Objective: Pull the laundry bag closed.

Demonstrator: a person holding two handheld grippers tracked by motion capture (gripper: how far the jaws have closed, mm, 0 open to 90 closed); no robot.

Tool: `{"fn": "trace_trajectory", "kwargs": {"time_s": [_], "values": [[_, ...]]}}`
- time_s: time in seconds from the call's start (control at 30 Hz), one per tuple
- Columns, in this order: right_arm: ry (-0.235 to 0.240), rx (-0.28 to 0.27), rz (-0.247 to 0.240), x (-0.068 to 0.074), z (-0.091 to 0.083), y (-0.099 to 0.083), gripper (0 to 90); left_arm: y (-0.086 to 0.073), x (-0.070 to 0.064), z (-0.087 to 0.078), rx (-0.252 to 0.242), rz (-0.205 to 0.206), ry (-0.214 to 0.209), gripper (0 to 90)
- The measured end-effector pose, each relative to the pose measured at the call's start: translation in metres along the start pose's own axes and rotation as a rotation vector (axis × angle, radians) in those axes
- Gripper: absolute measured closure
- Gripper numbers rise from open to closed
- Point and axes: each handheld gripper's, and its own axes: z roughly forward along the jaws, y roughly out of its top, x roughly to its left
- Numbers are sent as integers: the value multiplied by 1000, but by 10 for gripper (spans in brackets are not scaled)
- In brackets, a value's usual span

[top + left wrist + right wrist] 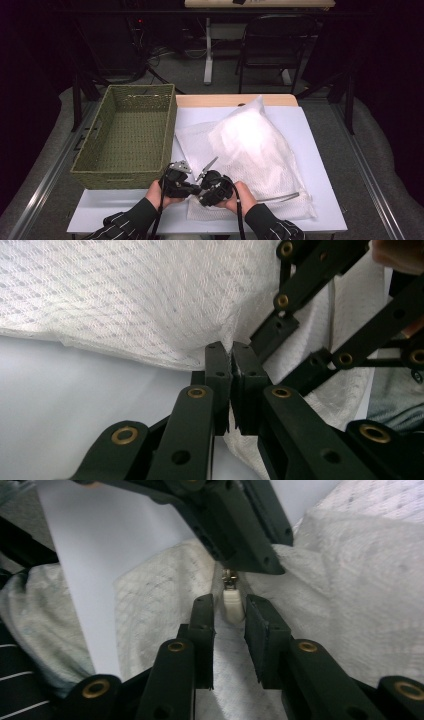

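Note:
A white mesh bag point(270, 170) with a pale bulky filling lies on the white table point(125, 210). Both grippers meet at its near left corner. My left gripper point(192, 189) is shut on a fold of the mesh point(150, 300), its jaws point(232, 352) pressed together beside the zip line. My right gripper point(204, 196) faces it. In the right gripper view its jaws point(229, 602) stand open on either side of a small white zipper pull point(233, 611), which lies on the mesh point(350, 605). Just beyond the pull, my left gripper point(240, 550) pinches the fabric.
A green woven basket point(100, 165) stands empty on the table's left, close beside the bag. Bare white tabletop shows in front of the basket. A person's hands and striped sleeves point(125, 222) come in from the near edge. A chair point(272, 45) and desk stand beyond the table.

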Motion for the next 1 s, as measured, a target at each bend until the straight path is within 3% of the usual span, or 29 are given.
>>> {"fn": "trace_trajectory", "kwargs": {"time_s": [0.2,0.53,0.63,0.77,0.83,1.0], "values": [[12,-2,4,2,1,1,778,0,0,0,1,-2,0,870],[25,-27,72,0,1,-1,810,0,-2,-1,-6,-7,4,864],[14,-28,68,1,0,0,811,0,-2,-2,-5,-8,8,863],[11,-19,69,3,1,1,811,0,-2,-3,-17,-26,-8,854],[12,-32,73,3,4,1,817,0,-3,-3,-9,-26,0,825],[-7,-21,66,4,2,0,821,-3,1,-4,19,-66,-31,760]]}}
